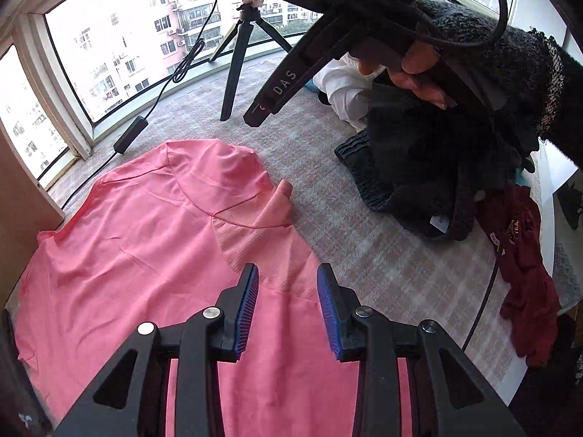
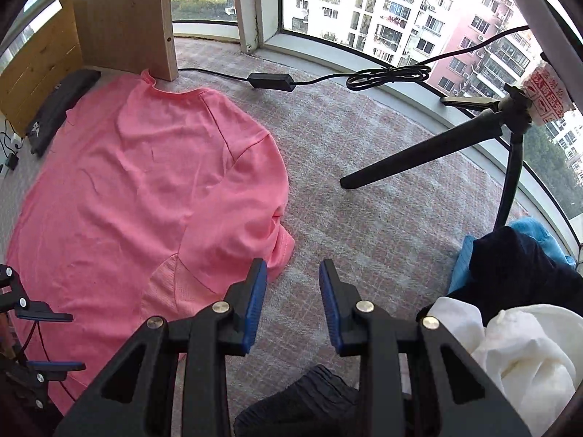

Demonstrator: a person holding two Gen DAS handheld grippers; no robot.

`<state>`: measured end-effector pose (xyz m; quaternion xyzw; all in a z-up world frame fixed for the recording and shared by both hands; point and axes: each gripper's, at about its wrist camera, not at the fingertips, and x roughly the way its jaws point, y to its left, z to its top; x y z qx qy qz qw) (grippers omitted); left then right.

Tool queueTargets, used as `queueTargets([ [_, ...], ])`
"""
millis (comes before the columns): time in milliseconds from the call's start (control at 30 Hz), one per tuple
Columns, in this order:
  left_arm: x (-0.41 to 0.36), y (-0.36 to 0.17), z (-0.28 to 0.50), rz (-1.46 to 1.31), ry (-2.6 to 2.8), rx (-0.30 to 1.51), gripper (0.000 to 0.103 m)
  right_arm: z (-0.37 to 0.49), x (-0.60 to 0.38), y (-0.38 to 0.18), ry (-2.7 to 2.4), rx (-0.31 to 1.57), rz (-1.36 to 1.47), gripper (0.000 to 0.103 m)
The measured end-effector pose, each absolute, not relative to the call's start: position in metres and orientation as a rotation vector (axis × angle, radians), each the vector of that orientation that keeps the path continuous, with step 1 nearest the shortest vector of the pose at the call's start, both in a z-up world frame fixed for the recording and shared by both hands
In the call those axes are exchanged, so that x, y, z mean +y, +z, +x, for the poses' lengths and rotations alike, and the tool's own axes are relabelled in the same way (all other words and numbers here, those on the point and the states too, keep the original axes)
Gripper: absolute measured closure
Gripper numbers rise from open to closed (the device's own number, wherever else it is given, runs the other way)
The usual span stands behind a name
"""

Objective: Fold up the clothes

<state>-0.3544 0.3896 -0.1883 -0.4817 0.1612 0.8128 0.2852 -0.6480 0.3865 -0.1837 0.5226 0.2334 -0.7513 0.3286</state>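
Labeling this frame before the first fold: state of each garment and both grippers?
pink T-shirt: spread flat on carpet, unfolded, sleeve tucked in
left gripper: open, above shirt, holding nothing
right gripper: open, above carpet, holding nothing
dark clothes pile: heaped, unfolded
white garment: crumpled
maroon garment: crumpled

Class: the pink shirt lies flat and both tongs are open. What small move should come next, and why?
Probably lower the left tongs onto the pink shirt edge just below them and close. They hang open over it, holding nothing; the right tongs are open over bare carpet.
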Motion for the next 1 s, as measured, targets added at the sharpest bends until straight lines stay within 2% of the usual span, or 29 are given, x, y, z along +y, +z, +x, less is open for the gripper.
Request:
queueTargets([
  [133, 0.426, -0.217, -0.388, -1.322, 2.185, 0.466, 0.071, -0.664, 0.383, -0.199, -1.880, 0.627, 1.375, 0.073],
  [233, 0.430, -0.235, -0.407, -1.378, 2.195, 0.425, 0.071, -0.676, 0.382, -0.209, -1.824, 0.597, 1.383, 0.073],
  [300, 0.428, -0.241, -0.415, -1.396, 2.210, 0.378, 0.079, -0.682, 0.382, -0.214, -1.810, 0.591, 1.376, 0.073],
  [333, 0.424, -0.240, -0.417, -1.390, 2.219, 0.342, 0.098, -0.684, 0.382, -0.216, -1.803, 0.599, 1.366, 0.073],
  [367, 0.417, -0.237, -0.418, -1.396, 2.221, 0.281, 0.101, -0.686, 0.382, -0.217, -1.797, 0.603, 1.359, 0.073],
  [433, 0.402, -0.230, -0.420, -1.407, 2.221, 0.154, 0.101, -0.689, 0.385, -0.217, -1.772, 0.593, 1.350, 0.073],
  [533, 0.383, -0.218, -0.419, -1.396, 2.245, 0.063, 0.101, -0.694, 0.390, -0.217, -1.736, 0.579, 1.342, 0.071],
  [733, 0.364, -0.205, -0.418, -1.379, 2.288, 0.054, 0.101, -0.697, 0.382, -0.225, -1.614, 0.568, 1.352, 0.062],
  [1000, 0.361, -0.210, -0.420, -1.385, 2.284, 0.053, 0.101, -0.688, 0.364, -0.241, -1.541, 0.621, 1.320, 0.061],
])
